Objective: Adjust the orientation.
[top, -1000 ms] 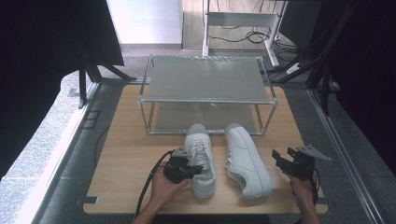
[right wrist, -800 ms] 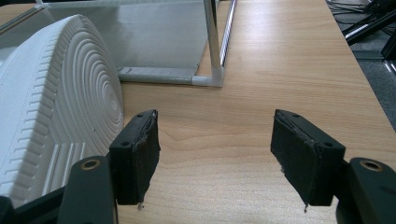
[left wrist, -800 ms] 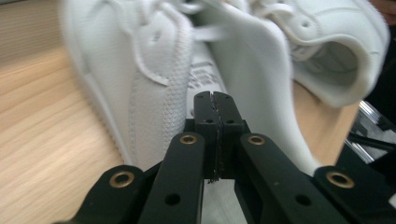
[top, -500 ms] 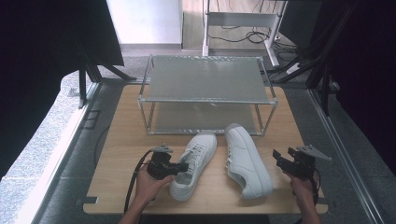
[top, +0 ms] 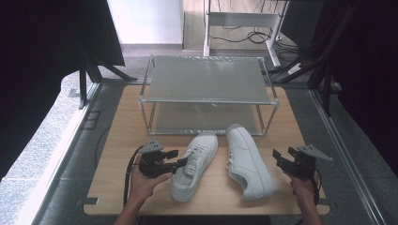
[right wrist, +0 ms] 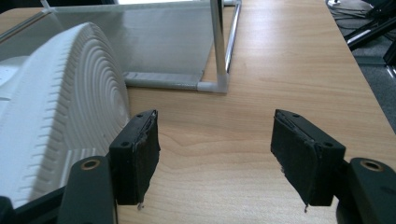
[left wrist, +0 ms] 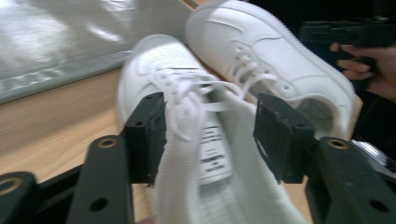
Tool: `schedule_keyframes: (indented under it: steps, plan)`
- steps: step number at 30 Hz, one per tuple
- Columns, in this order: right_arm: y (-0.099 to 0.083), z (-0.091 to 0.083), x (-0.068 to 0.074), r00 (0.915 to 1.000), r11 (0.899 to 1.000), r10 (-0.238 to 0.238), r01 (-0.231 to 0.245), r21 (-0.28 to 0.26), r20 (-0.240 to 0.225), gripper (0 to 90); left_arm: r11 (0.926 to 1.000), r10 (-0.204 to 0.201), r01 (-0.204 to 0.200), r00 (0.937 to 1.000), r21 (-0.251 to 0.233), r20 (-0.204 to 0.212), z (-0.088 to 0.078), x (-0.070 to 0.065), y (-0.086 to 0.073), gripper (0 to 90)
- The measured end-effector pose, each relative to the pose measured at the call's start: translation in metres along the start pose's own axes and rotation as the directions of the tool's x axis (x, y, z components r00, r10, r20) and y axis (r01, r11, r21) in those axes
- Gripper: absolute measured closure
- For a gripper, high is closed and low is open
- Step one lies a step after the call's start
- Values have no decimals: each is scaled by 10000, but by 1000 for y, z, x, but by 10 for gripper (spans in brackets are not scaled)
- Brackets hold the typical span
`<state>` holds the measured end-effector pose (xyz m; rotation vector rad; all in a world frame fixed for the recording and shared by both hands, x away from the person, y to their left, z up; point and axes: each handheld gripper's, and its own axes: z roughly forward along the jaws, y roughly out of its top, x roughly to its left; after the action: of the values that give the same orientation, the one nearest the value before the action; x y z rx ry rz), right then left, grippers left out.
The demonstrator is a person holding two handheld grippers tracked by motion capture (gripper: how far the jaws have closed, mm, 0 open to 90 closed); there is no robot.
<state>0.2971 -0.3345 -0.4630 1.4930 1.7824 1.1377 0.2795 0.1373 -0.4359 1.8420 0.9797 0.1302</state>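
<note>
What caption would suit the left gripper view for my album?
The left gripper, jaws just opened, straddles the tongue of a white sneaker beside its twin.

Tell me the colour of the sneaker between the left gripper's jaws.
White sneaker, clearest in the left gripper view.

White shoes point(top: 220, 161), black grippers point(top: 176, 161), light wood table point(top: 117, 136), grey rack point(top: 206, 79).
</note>
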Motion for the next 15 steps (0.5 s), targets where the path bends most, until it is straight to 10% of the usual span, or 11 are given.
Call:
schedule_keyframes:
  steps: [7,15]
  plan:
    - [8,-9,3,9997,9998,-145,142,-166,-197,428,9989,-455,450,9979,-117,-455,0,13,-3,396]
    - [18,-20,27,9823,9950,-1000,974,-240,-1584,668,9969,-778,767,9934,-159,-842,-6,20,-4,381]
